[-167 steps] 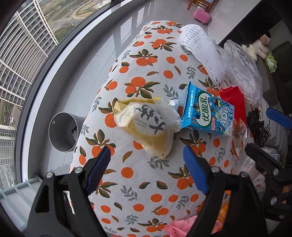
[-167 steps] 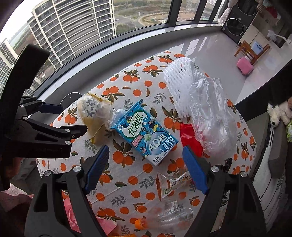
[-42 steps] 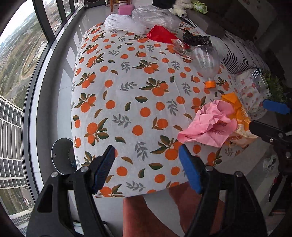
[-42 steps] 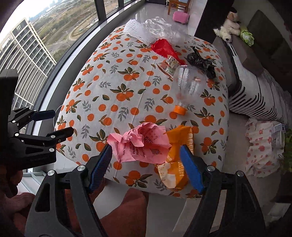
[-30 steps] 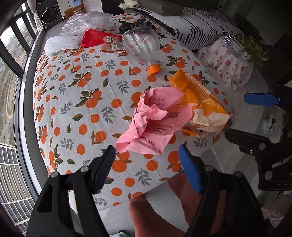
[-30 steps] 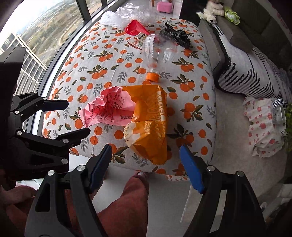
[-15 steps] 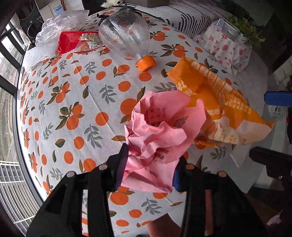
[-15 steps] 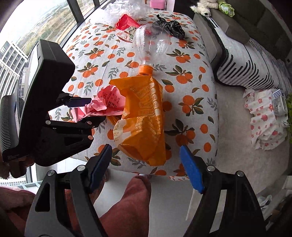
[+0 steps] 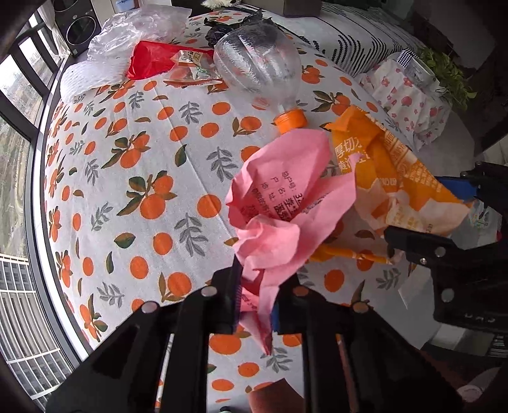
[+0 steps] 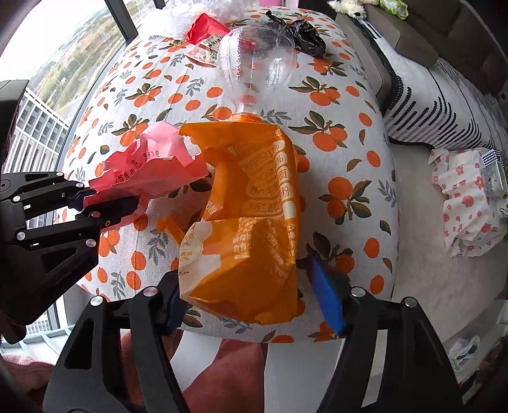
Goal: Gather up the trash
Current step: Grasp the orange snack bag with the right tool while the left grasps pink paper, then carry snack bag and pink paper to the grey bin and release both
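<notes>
Left gripper [image 9: 255, 305]: jaws pressed together on the lower corner of a crumpled pink paper [image 9: 282, 209], low centre of the left wrist view. The paper rises from the pinch toward mid-frame and carries printed characters. In the right wrist view the same gripper [image 10: 95, 198] enters from the left edge with the pink paper [image 10: 152, 165] clamped at its tip, the sheet fanning out to the right.

Right gripper [image 10: 250, 298]: jaws spread wide, one blue pad at lower left of centre, the other at lower right. An orange snack bag [image 10: 250, 222] lies between them, its bottom edge at the near rim of the table. Whether either pad touches the bag cannot be determined. In the left wrist view this gripper [image 9: 444, 219] appears at the right edge, with the orange snack bag [image 9: 397, 178] passing between its fingers.

The pink paper overlaps the left edge of the bag in both views.

Other trash: a clear plastic bottle [image 9: 260, 66] with an orange cap [image 9: 289, 120] lies on its side at upper centre, cap toward the bag. Beyond it, a red bag [image 9: 149, 60], a small printed wrapper [image 9: 187, 66], a black bag [image 10: 304, 35], clear plastic film [image 9: 139, 25] and white foam netting [image 9: 85, 76] sit at the top of the frame.

All rest on a tablecloth printed with oranges [image 9: 127, 178].
</notes>
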The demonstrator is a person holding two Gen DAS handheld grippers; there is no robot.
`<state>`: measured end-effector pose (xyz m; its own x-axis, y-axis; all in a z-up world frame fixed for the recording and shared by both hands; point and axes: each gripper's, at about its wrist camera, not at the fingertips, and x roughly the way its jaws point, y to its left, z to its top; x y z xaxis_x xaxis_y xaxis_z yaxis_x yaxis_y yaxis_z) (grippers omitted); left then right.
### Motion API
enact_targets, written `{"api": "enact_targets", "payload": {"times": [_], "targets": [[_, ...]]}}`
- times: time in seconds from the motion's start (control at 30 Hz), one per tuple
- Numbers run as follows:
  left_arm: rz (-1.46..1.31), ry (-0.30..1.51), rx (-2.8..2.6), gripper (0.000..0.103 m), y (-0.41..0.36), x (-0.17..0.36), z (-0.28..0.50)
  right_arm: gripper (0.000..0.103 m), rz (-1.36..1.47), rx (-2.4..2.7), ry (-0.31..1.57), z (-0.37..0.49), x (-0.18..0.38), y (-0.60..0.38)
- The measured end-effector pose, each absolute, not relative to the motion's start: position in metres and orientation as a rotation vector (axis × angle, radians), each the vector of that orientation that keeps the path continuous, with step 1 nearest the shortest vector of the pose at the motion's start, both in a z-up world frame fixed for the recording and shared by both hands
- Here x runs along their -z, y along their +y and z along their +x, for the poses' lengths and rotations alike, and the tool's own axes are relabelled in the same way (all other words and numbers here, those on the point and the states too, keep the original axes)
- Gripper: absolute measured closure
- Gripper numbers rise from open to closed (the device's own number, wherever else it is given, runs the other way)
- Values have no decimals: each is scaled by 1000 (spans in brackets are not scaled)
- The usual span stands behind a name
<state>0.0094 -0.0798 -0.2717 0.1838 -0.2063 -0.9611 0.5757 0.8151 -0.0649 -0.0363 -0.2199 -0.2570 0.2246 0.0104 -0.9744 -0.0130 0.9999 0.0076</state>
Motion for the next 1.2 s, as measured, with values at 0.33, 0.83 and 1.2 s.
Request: {"api": "enact_targets", "payload": {"times": [0.33,0.83,1.2], "targets": [[274,1266,569,89,-74,240,7,97,3,-44,1311,-37,226,-226],[67,1152,343,89,-41,154,2,97,-153,-258,1156,-24,124,-224],[-201,1108,-54,89,72,142,-41,97,-382,-616,1105,5,113,-123]]}}
